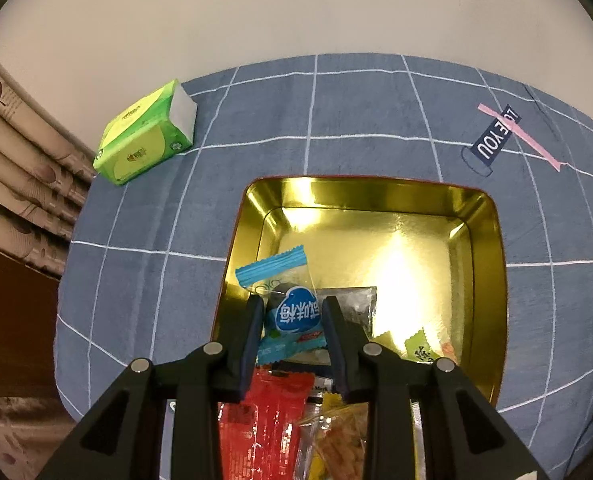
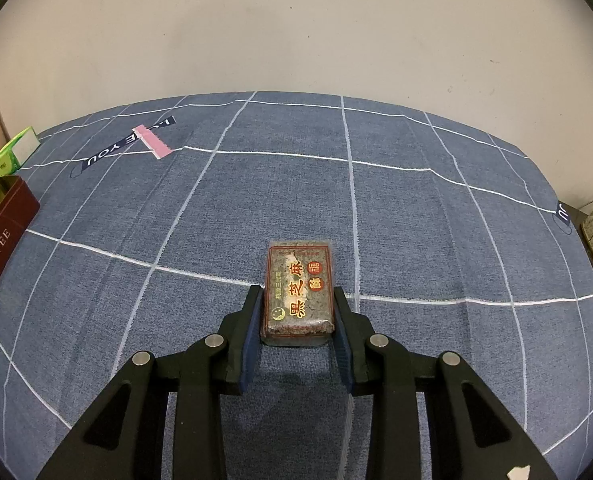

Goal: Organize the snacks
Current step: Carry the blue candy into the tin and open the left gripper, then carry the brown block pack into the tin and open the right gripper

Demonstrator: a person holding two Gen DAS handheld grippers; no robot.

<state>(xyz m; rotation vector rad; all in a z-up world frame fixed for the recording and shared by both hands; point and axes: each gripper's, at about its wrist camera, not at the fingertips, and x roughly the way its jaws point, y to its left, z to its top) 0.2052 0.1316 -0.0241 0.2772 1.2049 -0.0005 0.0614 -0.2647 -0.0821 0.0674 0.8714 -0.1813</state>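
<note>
Right now the left gripper (image 1: 292,320) is pinched on a blue-wrapped candy (image 1: 286,304), holding it over the near end of the gold tin (image 1: 484,240), where a red packet (image 1: 264,420) and other snacks already lie. The right gripper (image 2: 298,312) clamps a black sesame cake (image 2: 299,290) between its 2 fingers, down on the blue checked cloth (image 2: 436,220), well apart from the tin.

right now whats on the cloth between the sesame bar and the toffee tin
Nothing: in the right wrist view the blue checked cloth is bare between the sesame bar, clamped in the right claw, and the toffee tin at the left edge.
</note>
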